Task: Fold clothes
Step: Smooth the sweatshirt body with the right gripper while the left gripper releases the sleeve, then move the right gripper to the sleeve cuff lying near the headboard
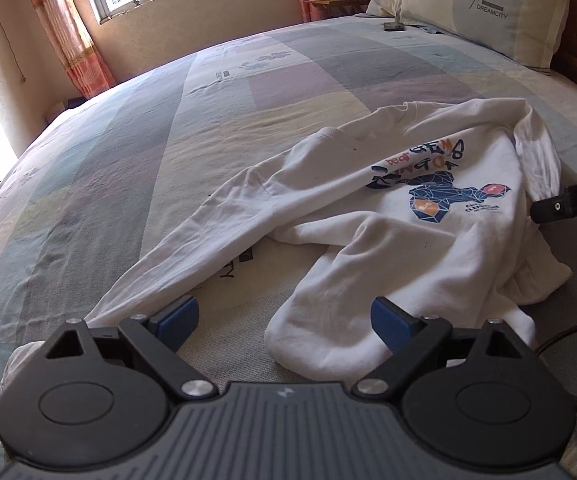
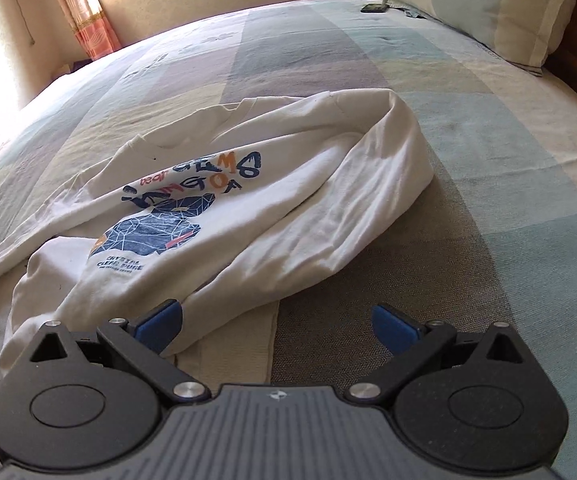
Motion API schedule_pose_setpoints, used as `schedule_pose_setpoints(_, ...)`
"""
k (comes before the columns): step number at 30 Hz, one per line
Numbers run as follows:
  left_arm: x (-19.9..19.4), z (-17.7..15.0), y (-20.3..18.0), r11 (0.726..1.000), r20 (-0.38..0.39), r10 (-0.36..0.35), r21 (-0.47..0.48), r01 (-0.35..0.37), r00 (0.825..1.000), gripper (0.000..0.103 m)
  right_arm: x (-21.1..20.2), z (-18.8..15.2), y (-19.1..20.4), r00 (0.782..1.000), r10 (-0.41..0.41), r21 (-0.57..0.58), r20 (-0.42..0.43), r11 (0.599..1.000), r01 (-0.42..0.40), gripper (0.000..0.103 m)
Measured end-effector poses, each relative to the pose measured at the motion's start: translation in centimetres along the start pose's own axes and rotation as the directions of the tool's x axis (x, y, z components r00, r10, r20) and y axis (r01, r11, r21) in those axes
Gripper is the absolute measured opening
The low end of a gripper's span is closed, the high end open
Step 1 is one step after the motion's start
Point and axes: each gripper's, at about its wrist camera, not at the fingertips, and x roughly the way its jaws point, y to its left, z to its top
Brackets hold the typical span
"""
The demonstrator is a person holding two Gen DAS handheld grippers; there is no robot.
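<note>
Here a white long-sleeved sweatshirt (image 1: 428, 200) lies rumpled on the bed (image 1: 168, 120), filling the middle and lower right of the left wrist frame, its printed chest upward and reading upside down from this side. One sleeve trails toward the lower left of that frame, the other bunches along the right edge, and the hem is rolled into a lump at the lower centre. It is not folded and not yet flat. Both tools are spread with nothing between their pads: the left tool (image 1: 284, 318) sits low over the rolled hem, the right tool (image 2: 276, 320) at the garment's near edge with its left pad against the cloth. I judge the step in hand to be spreading the shirt out; that calls for each tool to pinch a single layer at the hem corners and draw them apart.
</note>
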Motion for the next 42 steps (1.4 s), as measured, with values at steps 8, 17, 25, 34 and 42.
schedule_pose_setpoints(8,0.3,-0.6,0.8,1.0,-0.009,0.014,0.018,-0.014,1.0,0.093,3.0,0.5,-0.4,0.987,-0.14,0.072,-0.084,0.987,0.146,0.103)
schedule_pose_setpoints(17,0.5,-2.4,3.9,0.998,-0.013,0.007,-0.058,-0.008,1.0,0.093,0.7,0.2,-3.2,0.945,-0.324,0.174,-0.048,0.929,0.327,0.103)
schedule_pose_setpoints(25,-0.4,-4.0,5.6,0.996,-0.007,0.035,-0.085,-0.035,0.999,0.093,2.7,0.6,-1.9,0.937,-0.34,0.195,-0.085,0.916,0.35,0.103)
schedule_pose_setpoints(34,-0.3,-5.4,6.8,0.987,-0.045,0.063,-0.147,-0.069,0.997,0.093,0.1,1.7,-6.4,0.691,-0.723,0.128,0.024,0.688,0.715,0.103)
schedule_pose_setpoints(42,-0.5,-4.2,4.5,0.994,-0.022,0.034,-0.102,-0.036,0.999,0.093,-4.5,5.6,-12.5,0.529,-0.837,0.184,0.143,0.547,0.817,0.103)
